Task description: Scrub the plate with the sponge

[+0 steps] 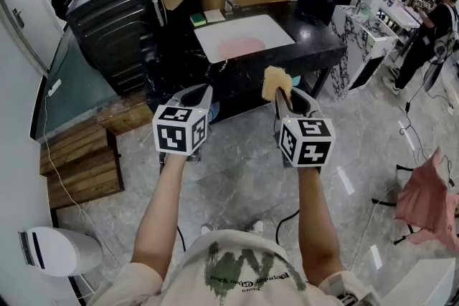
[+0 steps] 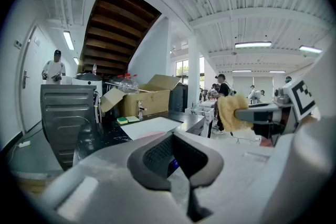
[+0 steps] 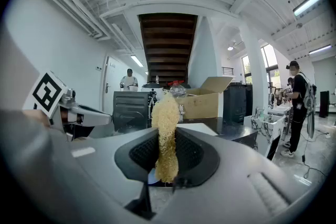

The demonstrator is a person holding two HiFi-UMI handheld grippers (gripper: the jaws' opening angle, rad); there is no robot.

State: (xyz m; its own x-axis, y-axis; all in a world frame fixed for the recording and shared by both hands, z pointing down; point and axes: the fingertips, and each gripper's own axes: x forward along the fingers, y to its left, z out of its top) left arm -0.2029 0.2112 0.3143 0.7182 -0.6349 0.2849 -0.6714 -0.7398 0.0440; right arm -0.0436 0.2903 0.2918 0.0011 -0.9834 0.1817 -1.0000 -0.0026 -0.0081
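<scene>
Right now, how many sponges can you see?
3. A yellow sponge is clamped in the right gripper. A green sponge and a pale sponge lie side by side on the black counter. Others may be hidden.

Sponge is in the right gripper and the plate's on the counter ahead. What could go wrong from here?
The sponge sits pinched thin in the right gripper's jaws, mostly sticking out; pressing could fold it or pull it free. The plate lies unheld, the left gripper empty, so scrubbing may slide it.
</scene>
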